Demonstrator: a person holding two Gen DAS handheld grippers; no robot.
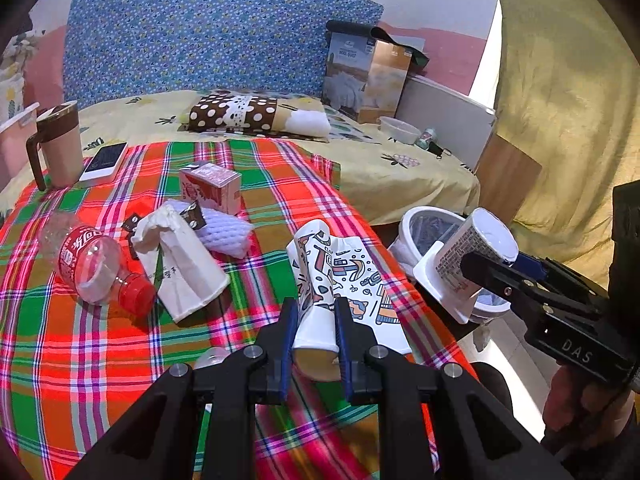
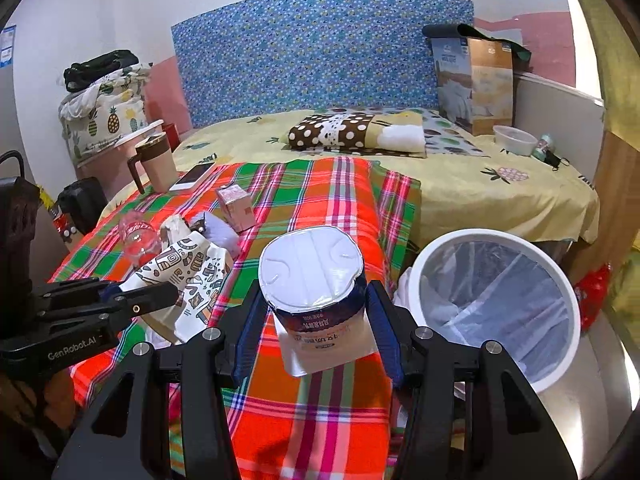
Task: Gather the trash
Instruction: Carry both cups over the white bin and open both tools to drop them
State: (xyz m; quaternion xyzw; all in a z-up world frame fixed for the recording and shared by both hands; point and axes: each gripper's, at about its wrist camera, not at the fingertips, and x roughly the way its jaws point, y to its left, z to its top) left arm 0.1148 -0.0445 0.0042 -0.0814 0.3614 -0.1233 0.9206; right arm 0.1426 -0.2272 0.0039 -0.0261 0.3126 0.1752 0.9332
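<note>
Only right view shows bin (image 2: 568,292) interior (bag-lined)

bedroom: blue floral headboard (image 2: 320,52), yellow bedsheet (image 2: 480,184), white-and-pink wall (image 2: 100,8), yellowish curtain (image 1: 560,100) right.

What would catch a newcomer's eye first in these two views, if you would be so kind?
Most striking is the bright plaid cloth strewn with trash. The left gripper is clamped on a crushed patterned paper cup at the cloth's near edge. The right gripper holds a foil-lidded yogurt cup beside the white lined trash bin, which stands just off the cloth's right edge.
</note>
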